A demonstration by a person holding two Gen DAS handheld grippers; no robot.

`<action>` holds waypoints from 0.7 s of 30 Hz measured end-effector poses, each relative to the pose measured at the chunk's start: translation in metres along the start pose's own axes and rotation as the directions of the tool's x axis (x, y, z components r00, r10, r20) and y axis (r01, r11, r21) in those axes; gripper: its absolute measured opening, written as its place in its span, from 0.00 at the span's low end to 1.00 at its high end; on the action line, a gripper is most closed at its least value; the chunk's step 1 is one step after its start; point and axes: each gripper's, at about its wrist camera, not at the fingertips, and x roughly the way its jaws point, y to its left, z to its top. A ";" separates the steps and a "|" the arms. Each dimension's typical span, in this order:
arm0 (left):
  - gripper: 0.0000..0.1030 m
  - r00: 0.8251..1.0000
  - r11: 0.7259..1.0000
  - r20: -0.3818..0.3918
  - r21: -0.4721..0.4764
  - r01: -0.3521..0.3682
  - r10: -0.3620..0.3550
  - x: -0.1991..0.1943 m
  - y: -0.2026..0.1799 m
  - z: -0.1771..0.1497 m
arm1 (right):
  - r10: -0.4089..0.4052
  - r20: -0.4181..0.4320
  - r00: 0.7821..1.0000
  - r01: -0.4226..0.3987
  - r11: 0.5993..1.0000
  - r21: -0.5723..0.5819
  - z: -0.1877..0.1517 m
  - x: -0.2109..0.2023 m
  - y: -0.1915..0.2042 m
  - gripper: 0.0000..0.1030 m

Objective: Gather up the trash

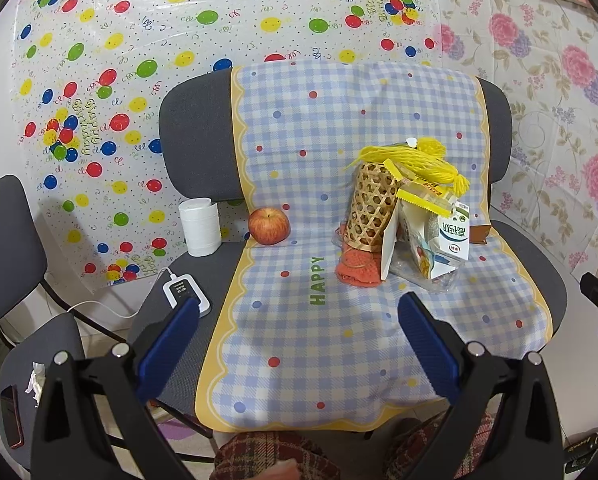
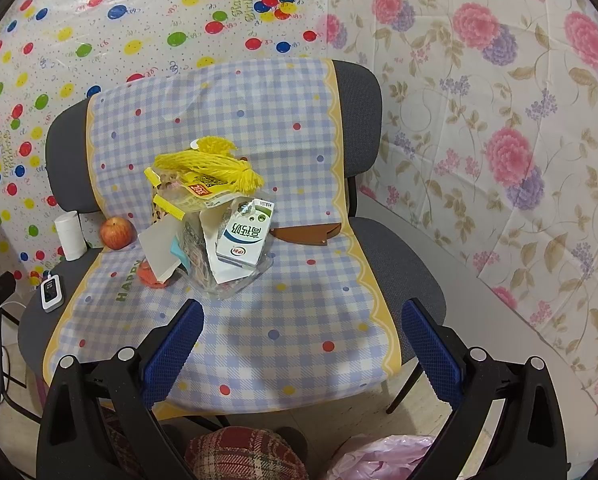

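L of the trash pile [image 1: 411, 236] on the gingham cloth [image 1: 299, 344] over the grey chair [image 1: 195, 128]: white paper roll [image 1: 200, 227] and white charger [image 1: 186, 295] on bare seat, then an apple [image 1: 269, 225] at the cloth's L edge. The pile sits mid-seat w/ a woven basket [image 1: 369, 210], yellow yarn [image 1: 411, 162] on top, milk carton [image 2: 243, 236] and plastic wrappers leaning together; brown leather piece [image 2: 305, 234] just R of it. Left gripper [image 1: 299, 312] and right gripper [image 2: 303, 316] both hover in front of the pile, apart from it, jaws wide, holding nothing; pink plastic bag [image 2: 379, 456] below the right one.
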 end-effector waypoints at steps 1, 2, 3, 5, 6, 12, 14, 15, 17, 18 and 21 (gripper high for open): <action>0.94 1.000 1.000 0.000 0.000 0.001 -0.001 0.001 -0.001 -0.001 | -0.001 0.001 1.000 0.001 1.000 -0.001 0.000 -0.001 0.000 0.94; 0.94 1.000 1.000 0.000 0.001 0.001 -0.001 0.001 0.000 -0.002 | -0.004 -0.002 1.000 0.004 1.000 0.001 0.001 0.000 0.000 0.94; 0.94 1.000 1.000 0.000 0.001 0.001 -0.001 0.001 0.000 -0.003 | -0.002 -0.002 1.000 0.002 1.000 0.001 0.002 -0.001 0.000 0.94; 0.94 1.000 1.000 0.001 0.002 0.003 -0.003 0.001 0.000 -0.004 | -0.003 -0.002 1.000 0.003 1.000 0.001 0.003 -0.001 0.001 0.94; 0.94 1.000 1.000 0.001 0.002 0.004 -0.004 0.001 0.000 -0.005 | -0.003 -0.001 1.000 0.003 1.000 0.000 0.004 -0.002 0.001 0.94; 0.94 1.000 1.000 -0.004 0.002 0.002 -0.002 0.006 0.004 -0.006 | -0.002 -0.007 1.000 0.002 1.000 0.002 -0.001 0.002 0.001 0.94; 0.94 1.000 1.000 -0.002 0.002 0.002 -0.002 0.006 0.001 -0.003 | -0.003 -0.008 1.000 0.003 1.000 0.002 -0.004 0.004 0.000 0.94; 0.94 1.000 1.000 -0.004 0.002 0.002 -0.002 0.006 0.001 -0.002 | -0.003 -0.007 1.000 0.003 1.000 0.003 -0.004 0.004 0.000 0.94; 0.94 1.000 1.000 -0.005 0.001 0.003 -0.003 0.008 0.001 -0.003 | -0.004 -0.008 1.000 0.004 1.000 0.004 -0.003 0.005 0.000 0.94; 0.94 1.000 1.000 -0.005 0.001 0.003 -0.003 0.008 0.002 -0.004 | -0.005 -0.007 1.000 0.005 1.000 0.004 -0.002 0.005 0.000 0.94; 0.94 1.000 1.000 -0.004 0.004 0.005 -0.005 0.007 0.001 -0.003 | -0.003 -0.010 1.000 0.003 1.000 0.006 -0.003 0.004 0.000 0.94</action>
